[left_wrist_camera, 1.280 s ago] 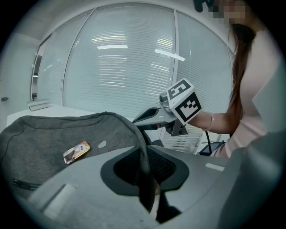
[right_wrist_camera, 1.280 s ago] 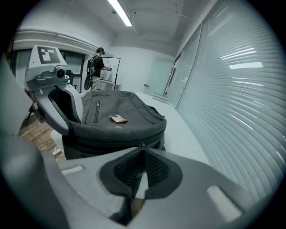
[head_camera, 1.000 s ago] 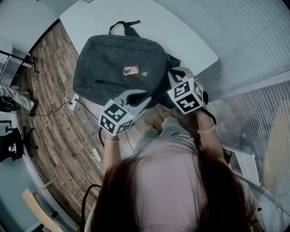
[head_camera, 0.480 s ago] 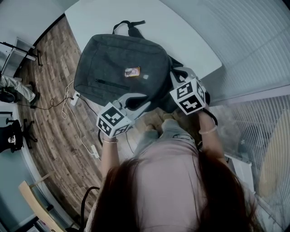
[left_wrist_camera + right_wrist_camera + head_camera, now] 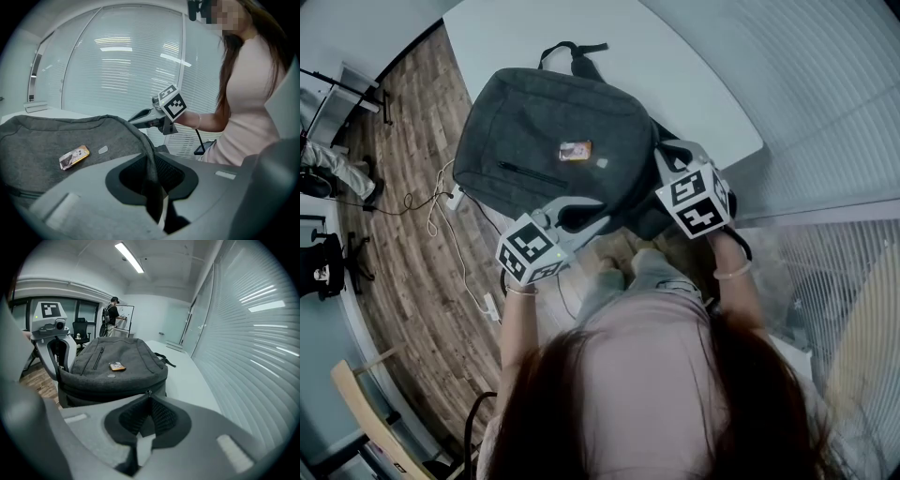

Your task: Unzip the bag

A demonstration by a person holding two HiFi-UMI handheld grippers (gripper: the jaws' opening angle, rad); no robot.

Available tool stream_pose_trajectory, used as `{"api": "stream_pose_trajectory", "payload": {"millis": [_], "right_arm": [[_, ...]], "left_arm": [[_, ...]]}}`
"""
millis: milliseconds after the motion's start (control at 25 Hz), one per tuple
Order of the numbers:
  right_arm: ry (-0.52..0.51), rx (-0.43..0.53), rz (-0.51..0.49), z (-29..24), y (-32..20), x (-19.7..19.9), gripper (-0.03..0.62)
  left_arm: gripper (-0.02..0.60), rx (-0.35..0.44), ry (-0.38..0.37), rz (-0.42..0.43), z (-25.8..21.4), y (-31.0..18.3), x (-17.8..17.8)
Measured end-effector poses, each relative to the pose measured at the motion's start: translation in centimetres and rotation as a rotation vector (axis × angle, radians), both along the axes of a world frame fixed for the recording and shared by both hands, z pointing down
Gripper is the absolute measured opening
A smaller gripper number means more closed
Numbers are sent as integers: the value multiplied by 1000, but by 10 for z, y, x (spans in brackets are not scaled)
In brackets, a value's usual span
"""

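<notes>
Head view: one grey bag (image 5: 548, 141), lying flat on a white table (image 5: 675, 75), its bottom end at the table's near edge and its strap (image 5: 577, 52) towards the far edge; a small orange card (image 5: 575, 149) on its upper face. Left gripper (image 5: 596, 214) at the bag's near left corner; right gripper (image 5: 667, 155) at its near right corner, by the table's near right corner. Wooden floor (image 5: 403, 234) with a cable (image 5: 455, 244) to the left of the table. Left gripper view: left gripper (image 5: 152, 168), jaws nearly together and clamped on a fold of the bag's (image 5: 47, 136) grey edge, which runs down between the pads; orange card (image 5: 74, 157) to the left on the fabric; right gripper (image 5: 137, 116) beyond, at the bag's far rim. Right gripper view: right gripper (image 5: 149, 401), jaws drawn together at their tips on the zipper pull (image 5: 148, 393) at the bag's (image 5: 122, 357) near side wall; orange card (image 5: 116, 366) on top; left gripper (image 5: 60, 365) at the bag's left corner; bare table (image 5: 187, 376) along the right edge; a person (image 5: 111, 317) standing at a board in the background.
</notes>
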State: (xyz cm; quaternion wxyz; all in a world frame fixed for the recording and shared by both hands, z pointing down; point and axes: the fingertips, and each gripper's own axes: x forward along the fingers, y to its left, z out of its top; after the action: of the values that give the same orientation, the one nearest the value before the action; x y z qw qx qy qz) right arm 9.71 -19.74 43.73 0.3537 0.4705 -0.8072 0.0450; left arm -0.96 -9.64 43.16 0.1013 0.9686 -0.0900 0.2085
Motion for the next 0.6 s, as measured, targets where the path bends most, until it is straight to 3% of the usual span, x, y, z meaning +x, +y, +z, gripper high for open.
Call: {"api": "stream_pose_trajectory", "payload": {"millis": [200, 400, 600], "right_arm": [[-25, -6, -28, 1, -6, 1, 11], [-114, -57, -50, 2, -10, 2, 11], [-118, -56, -68, 5, -15, 5, 11]], "left_arm": [[66, -6, -3, -1, 3, -1, -1], [66, -8, -11, -8, 5, -1, 1], [66, -7, -24, -10, 6, -1, 1]]}}
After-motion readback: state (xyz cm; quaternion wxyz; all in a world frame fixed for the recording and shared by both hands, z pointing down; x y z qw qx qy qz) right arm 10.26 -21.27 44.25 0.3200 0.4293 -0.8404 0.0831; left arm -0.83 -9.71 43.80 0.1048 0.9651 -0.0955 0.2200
